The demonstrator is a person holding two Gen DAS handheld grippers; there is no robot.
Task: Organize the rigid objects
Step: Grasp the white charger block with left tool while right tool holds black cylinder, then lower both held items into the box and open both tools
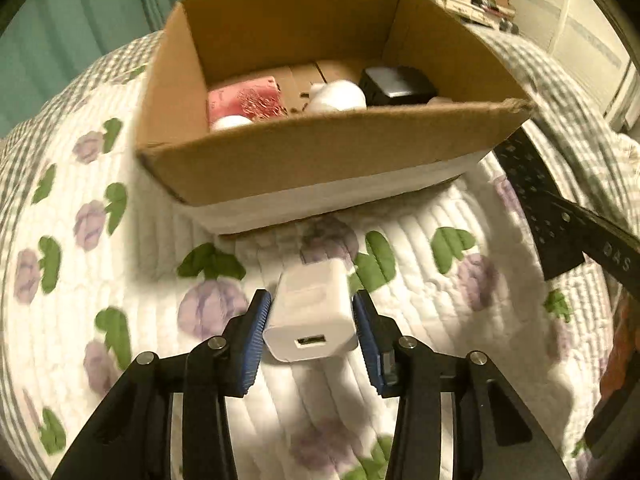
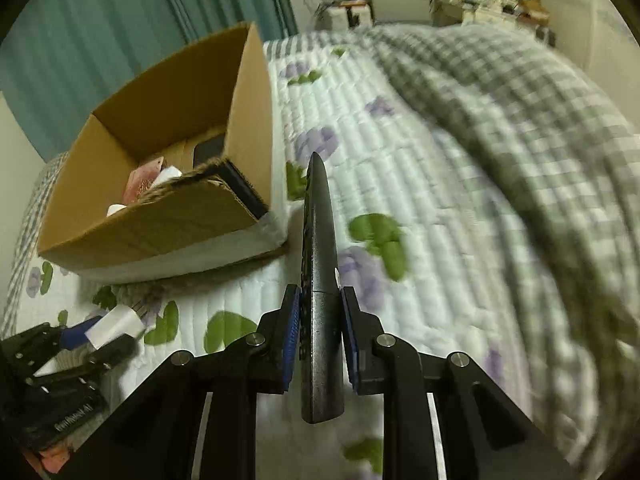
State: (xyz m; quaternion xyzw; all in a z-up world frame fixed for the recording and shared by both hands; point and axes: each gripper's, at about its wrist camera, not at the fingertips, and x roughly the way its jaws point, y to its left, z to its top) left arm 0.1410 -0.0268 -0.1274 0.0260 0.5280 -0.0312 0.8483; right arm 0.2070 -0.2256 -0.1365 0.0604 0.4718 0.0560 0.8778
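Our left gripper (image 1: pixel 312 320) had its blue pads against the sides of a white plastic USB charger block (image 1: pixel 310 316) lying on the floral quilted bedspread (image 1: pixel 420 320), just before the open brown cardboard box (image 1: pixel 320 152). Our right gripper (image 2: pixel 320 312) was clamped on a slim black remote control (image 2: pixel 320 264), held edge-on over the bed beside that box.

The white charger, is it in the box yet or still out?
Out. The charger lies on the quilt before the box, between the left gripper's pads.
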